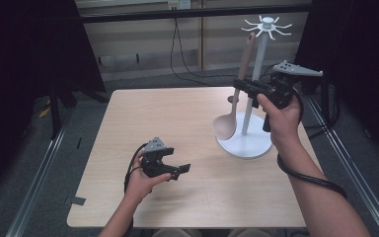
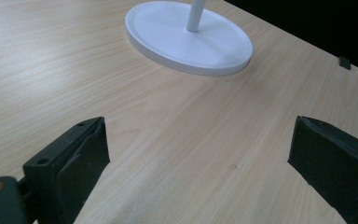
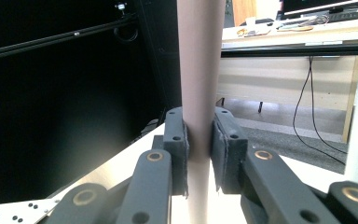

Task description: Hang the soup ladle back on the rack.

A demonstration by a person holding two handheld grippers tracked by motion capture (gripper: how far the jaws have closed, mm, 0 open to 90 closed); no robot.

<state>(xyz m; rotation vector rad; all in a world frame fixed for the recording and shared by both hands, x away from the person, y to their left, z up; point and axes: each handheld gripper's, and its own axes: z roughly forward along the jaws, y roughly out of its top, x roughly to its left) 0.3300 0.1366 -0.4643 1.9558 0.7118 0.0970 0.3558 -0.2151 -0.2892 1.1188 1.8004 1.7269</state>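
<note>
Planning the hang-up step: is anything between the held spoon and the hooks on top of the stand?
Nothing visible does. The right tool grips the spoon by its handle beside the stand's pole, and the handle's tip sits just below the hooks with open air around it.

Landmark: white stand (image 1: 250,143) on table (image 1: 143,108), right of centre.
- Left of stand: bare tabletop, open passage.
- Spoon (image 1: 233,111) hangs against stand's left side, blocking approach there.
- Hook crown (image 1: 266,25) caps the pole.
- Right of stand: narrow strip to table edge.
</note>
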